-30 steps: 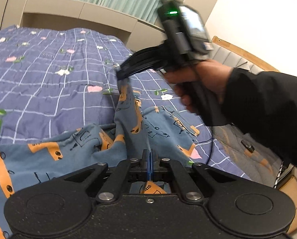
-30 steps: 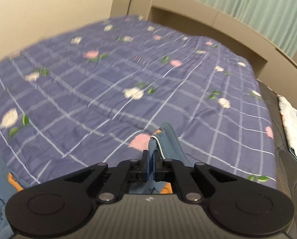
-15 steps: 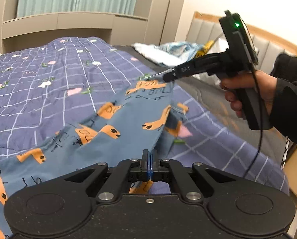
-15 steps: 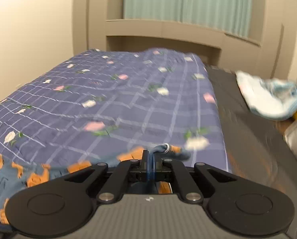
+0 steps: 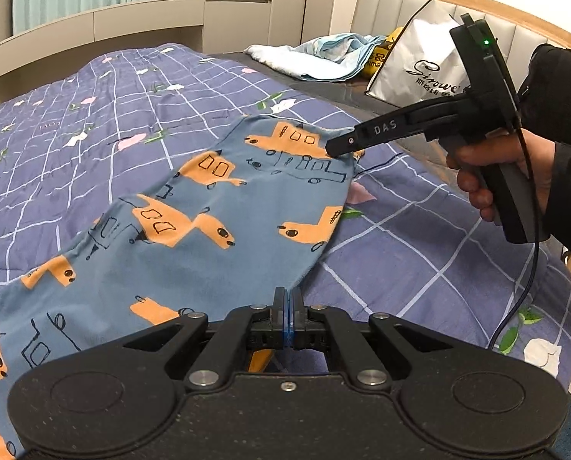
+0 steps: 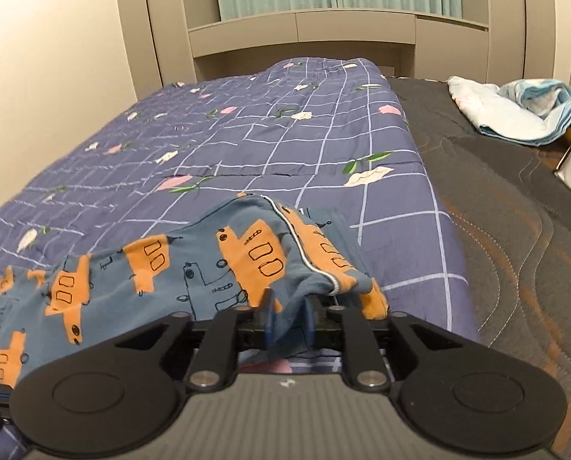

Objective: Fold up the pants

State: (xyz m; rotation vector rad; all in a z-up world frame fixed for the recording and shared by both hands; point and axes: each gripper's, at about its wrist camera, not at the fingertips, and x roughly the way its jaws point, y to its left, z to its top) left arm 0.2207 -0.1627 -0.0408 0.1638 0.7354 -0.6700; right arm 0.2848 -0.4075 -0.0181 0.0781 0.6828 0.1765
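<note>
Purple grid-patterned floral quilt (image 5: 419,237) carries the blue pants with orange vehicle prints (image 5: 208,230). Left-wrist view: left gripper (image 5: 287,299) pressed together on the hem; white paper bag (image 5: 419,65) visible. Right-wrist view alone shows right gripper (image 6: 288,320) spread, fabric bunched between its fingers.

Black tongs (image 5: 287,308) with blue pads, silver screws, "DAS" lettering; black sleeve (image 5: 565,122).

Matt printed cloth pants (image 5: 216,230) lie on a soft quilted cloth bedspread (image 5: 112,107).
</note>
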